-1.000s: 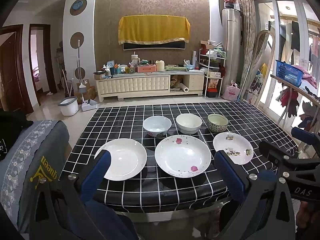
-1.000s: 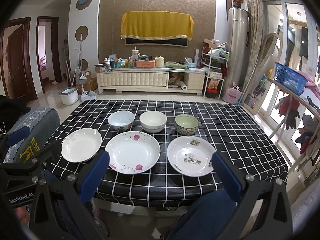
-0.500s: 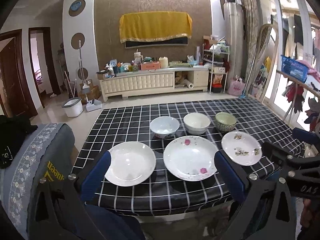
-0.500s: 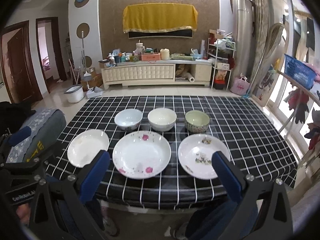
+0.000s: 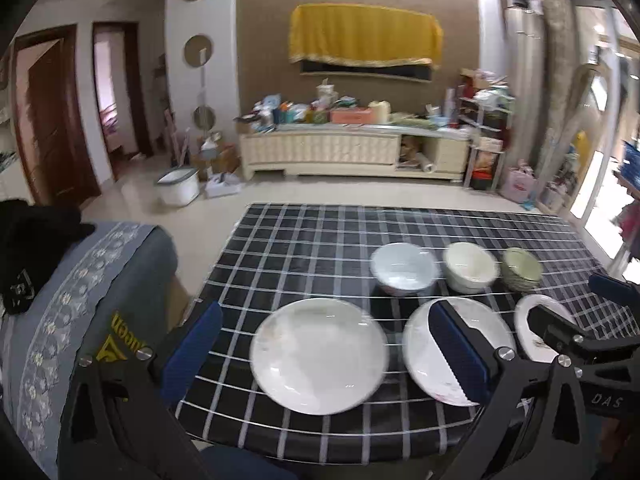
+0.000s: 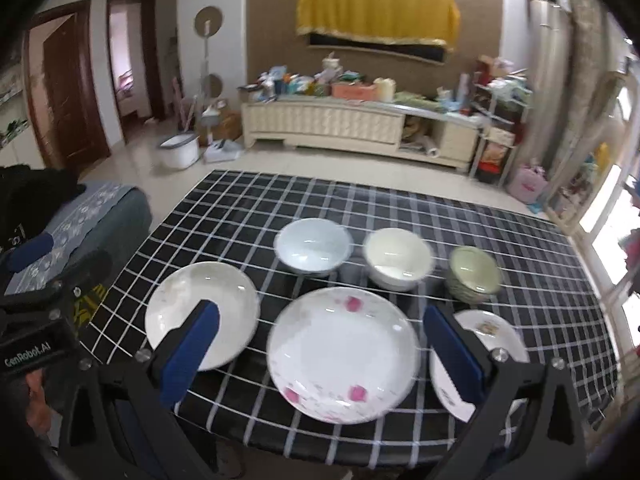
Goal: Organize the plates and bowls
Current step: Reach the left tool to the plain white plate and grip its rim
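Three plates lie in a front row on the black checked table (image 6: 520,248): a plain white plate (image 5: 318,354) (image 6: 200,312), a pink-flowered plate (image 6: 342,354) (image 5: 424,344) and a small plate with a leaf print (image 6: 492,332) (image 5: 534,320). Behind them stand a pale blue bowl (image 6: 312,245) (image 5: 402,267), a cream bowl (image 6: 396,258) (image 5: 470,266) and a green bowl (image 6: 474,274) (image 5: 520,269). My left gripper (image 5: 326,354) hangs open above the plain plate. My right gripper (image 6: 322,352) hangs open over the flowered plate. Neither holds anything.
A chair with a grey-blue embroidered cover (image 5: 80,320) stands at the table's left edge. Beyond the table are a cream cabinet (image 6: 360,124) with clutter, a white bin (image 6: 178,152) on the floor and shelves (image 6: 500,128) at the right.
Both grippers have moved forward and lower toward the front row of plates; the left view has swung left. The dishes have not moved.
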Demonstrator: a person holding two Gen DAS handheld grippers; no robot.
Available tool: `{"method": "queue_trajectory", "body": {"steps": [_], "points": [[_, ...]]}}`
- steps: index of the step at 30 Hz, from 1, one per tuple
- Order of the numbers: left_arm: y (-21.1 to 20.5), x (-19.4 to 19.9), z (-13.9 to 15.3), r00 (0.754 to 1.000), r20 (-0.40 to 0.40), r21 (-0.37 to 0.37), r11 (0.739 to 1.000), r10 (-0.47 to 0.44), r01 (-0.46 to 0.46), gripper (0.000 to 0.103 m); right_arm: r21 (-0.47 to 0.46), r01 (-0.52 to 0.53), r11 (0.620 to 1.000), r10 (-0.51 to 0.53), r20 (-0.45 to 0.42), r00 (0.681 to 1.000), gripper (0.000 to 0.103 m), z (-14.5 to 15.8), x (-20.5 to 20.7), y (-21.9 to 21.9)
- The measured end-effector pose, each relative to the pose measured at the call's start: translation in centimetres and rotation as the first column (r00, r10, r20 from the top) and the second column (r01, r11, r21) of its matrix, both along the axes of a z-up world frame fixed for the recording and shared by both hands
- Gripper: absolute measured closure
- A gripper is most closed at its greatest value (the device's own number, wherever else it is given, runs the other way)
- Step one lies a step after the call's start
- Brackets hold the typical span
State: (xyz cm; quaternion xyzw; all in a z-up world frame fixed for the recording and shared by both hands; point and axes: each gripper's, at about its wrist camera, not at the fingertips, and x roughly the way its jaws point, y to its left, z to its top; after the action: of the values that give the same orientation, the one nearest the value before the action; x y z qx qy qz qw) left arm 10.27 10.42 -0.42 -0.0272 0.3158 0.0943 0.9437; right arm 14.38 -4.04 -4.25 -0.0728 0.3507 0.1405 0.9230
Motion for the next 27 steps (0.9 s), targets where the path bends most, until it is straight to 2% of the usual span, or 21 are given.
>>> {"method": "queue_trajectory", "body": {"steps": [3, 8, 15, 19, 23, 27], "points": [[2.8, 1.4, -1.5, 0.997, -0.062, -0.027, 0.999, 0.045, -0.046, 0.001, 0.000, -0.044, 0.999, 0.043, -0.044, 0.998, 0.000, -1.6, 2.3, 2.1], [6.6, 3.4, -4.5, 0.990, -0.129, -0.099, 0.992, 0.064, -0.077, 0.001, -0.025, -0.091, 0.996, 0.089, -0.087, 0.992, 0.000, -3.9, 4.4, 5.8], [9.0, 6.5, -9.6, 0.965, -0.257, -0.085, 0.993, 0.055, -0.079, 0.001, -0.063, -0.142, 0.988, 0.127, -0.203, 0.971, 0.005, -8.2, 7.6, 9.1], [10.0, 7.8, -12.4, 0.952, -0.305, -0.098, 0.993, 0.037, -0.070, 0.001, -0.085, -0.165, 0.983, 0.137, -0.269, 0.953, 0.016, -10.5, 8.8, 10.2], [11.0, 9.2, -15.2, 0.931, -0.363, -0.138, 0.987, 0.024, -0.079, 0.017, -0.106, -0.174, 0.979, 0.132, -0.314, 0.940, 0.021, -12.3, 9.6, 10.6], [11.5, 10.0, -17.2, 0.906, -0.423, -0.143, 0.986, 0.018, -0.086, 0.018, -0.118, -0.174, 0.978, 0.126, -0.338, 0.933, 0.025, -13.3, 10.3, 10.5]]}}
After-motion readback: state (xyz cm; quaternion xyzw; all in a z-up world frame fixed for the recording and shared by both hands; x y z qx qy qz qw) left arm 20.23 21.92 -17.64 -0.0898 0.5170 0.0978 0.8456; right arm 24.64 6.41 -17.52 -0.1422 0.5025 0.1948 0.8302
